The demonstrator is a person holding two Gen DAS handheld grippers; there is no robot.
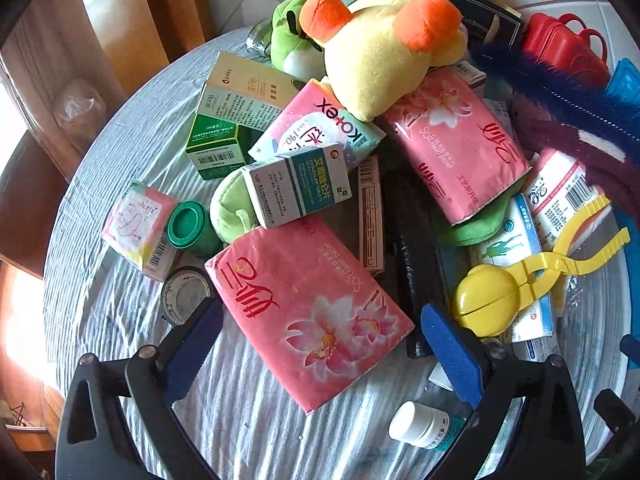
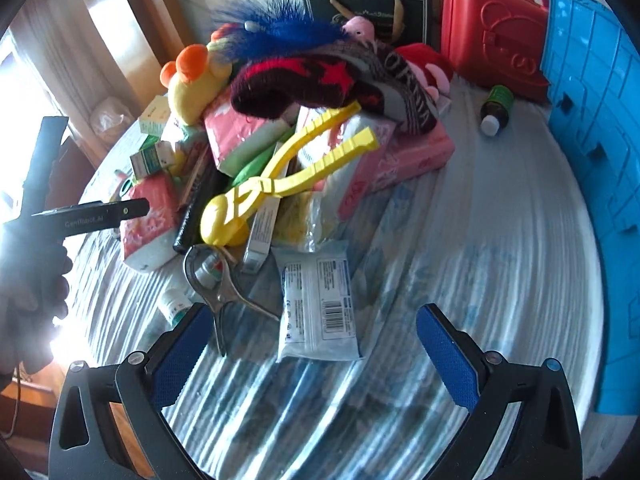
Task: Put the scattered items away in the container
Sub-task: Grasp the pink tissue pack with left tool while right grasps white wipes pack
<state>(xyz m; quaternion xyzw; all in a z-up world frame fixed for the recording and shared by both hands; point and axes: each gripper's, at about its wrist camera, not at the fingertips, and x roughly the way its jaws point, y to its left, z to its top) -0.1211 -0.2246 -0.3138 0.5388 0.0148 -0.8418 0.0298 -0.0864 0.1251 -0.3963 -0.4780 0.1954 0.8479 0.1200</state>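
The left gripper (image 1: 320, 344) stands spread wide with nothing between its blue pads, the near corner of a pink flower-printed tissue pack (image 1: 308, 312) lying in the gap. A second pink pack of the same print (image 1: 456, 144) lies further off at one o'clock. One white pill bottle (image 1: 424, 426) lies at five o'clock, just beside the right pad. One yellow plastic ball-shaped tong (image 1: 532, 280) sits at three o'clock, one green-capped jar (image 1: 190, 226) at nine. At twelve o'clock one yellow plush toy with orange feet (image 1: 384, 48) tops the pile.

The right gripper (image 2: 316, 352) is likewise splayed and empty, above bare striped cloth on the round table (image 2: 460, 280); most open room lies from twelve to three o'clock. One white wet-wipe pack (image 2: 318, 300) lies dead ahead, one steel clamp (image 2: 224, 292) at eleven. The blue plastic crate (image 2: 592, 128) stands along the table's edge at two o'clock, one red plastic case with handles (image 2: 492, 28) beside it, one dark bottle (image 2: 496, 110) lying near both
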